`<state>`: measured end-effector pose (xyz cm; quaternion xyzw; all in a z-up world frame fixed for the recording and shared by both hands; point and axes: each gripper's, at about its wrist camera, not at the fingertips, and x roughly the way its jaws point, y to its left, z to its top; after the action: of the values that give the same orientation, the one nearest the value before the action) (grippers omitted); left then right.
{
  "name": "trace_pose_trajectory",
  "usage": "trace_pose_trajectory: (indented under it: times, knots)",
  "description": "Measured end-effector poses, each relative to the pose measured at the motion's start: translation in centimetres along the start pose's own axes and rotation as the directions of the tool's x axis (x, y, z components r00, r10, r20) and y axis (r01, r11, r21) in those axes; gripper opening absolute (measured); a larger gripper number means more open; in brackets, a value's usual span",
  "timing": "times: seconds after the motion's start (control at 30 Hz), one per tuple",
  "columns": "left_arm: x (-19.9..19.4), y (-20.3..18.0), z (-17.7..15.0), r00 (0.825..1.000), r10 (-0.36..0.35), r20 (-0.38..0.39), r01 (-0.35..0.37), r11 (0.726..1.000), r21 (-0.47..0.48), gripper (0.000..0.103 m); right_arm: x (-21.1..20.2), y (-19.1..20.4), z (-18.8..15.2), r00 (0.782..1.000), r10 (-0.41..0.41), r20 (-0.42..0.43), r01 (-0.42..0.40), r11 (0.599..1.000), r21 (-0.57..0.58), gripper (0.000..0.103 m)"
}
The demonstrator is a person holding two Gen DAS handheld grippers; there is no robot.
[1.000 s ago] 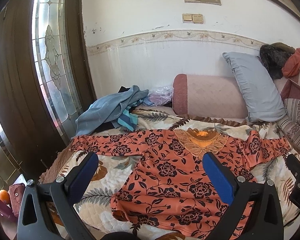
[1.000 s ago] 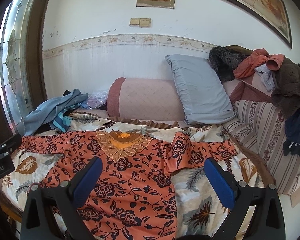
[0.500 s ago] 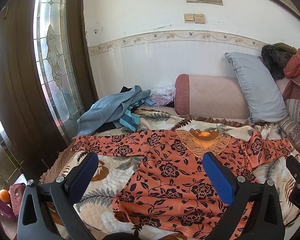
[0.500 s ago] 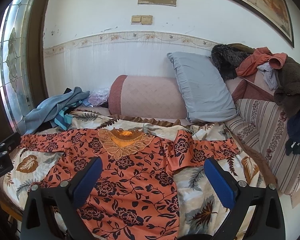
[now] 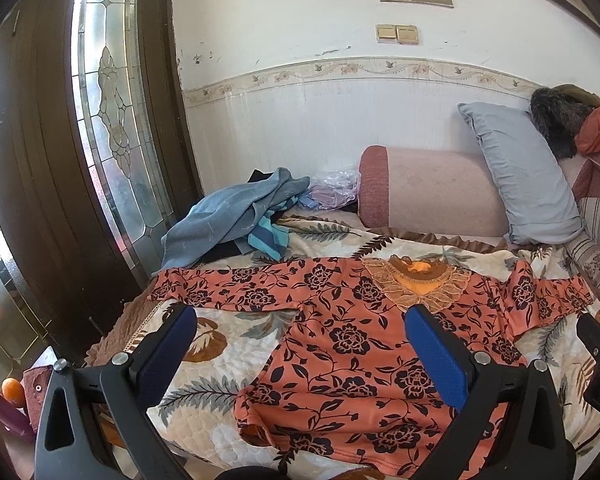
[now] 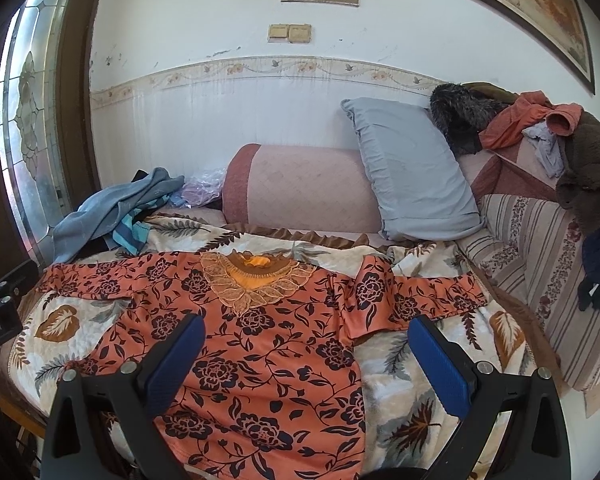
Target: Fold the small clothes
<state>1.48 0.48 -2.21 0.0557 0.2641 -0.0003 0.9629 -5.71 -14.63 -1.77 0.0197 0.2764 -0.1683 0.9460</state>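
Note:
An orange top with black flowers (image 5: 352, 332) lies spread flat on the bed, collar toward the wall and both sleeves stretched out sideways; it also shows in the right wrist view (image 6: 260, 344). Its right sleeve (image 6: 416, 300) is creased near the shoulder. My left gripper (image 5: 300, 344) is open and empty, above the near left part of the top. My right gripper (image 6: 306, 354) is open and empty, above the near right part of the top. Neither touches the cloth.
The bed has a leaf-patterned blanket (image 5: 220, 352). A blue cloth pile (image 5: 236, 220) lies at the back left by the glass door (image 5: 112, 120). A pink bolster (image 6: 296, 188) and grey pillow (image 6: 412, 172) stand at the wall. Clothes (image 6: 580, 148) hang over the striped sofa arm at right.
Both grippers have shifted slightly back and up, so the top sits a little lower and farther in both views. The jaws stay open. The top has not moved.

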Motion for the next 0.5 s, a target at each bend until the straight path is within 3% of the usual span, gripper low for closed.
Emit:
trace_pose_trajectory:
  times: [0.5]
  knots:
    - [1.1,5.5,-0.5,0.994,0.106,-0.021,-0.107,0.991,-0.081,0.103,1.0,3.4,0.3,0.999,0.052,-0.015,-0.053,0.997,-0.054,0.102]
